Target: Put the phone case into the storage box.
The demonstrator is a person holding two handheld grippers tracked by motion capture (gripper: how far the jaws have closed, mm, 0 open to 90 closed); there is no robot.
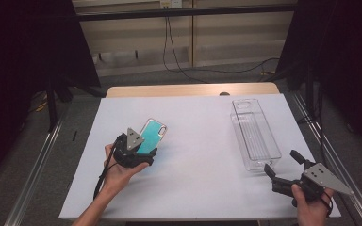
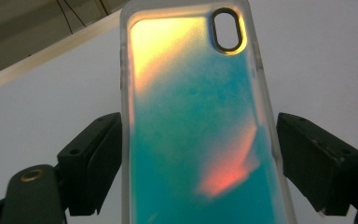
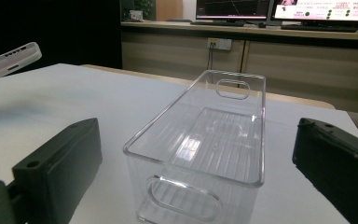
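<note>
A phone case (image 1: 153,134) with a teal and orange shimmering back and a clear rim is held tilted above the white table, camera hole at the far end. My left gripper (image 1: 148,147) is shut on its lower part. In the left gripper view the case (image 2: 191,130) runs up between the two black jaws, which bear on its long edges. My right gripper (image 1: 280,160) stands open at the near right, just before the near end of a clear plastic bin (image 1: 237,129). The right gripper view has the empty bin (image 3: 135,144) ahead of the jaws and the case (image 3: 9,60) far left.
A white sheet (image 1: 193,183) covers the table, with a wooden strip (image 1: 193,89) along the far edge. Metal rails run along both sides of the table. Cables hang at the back wall, and monitors (image 3: 279,9) stand on a far bench.
</note>
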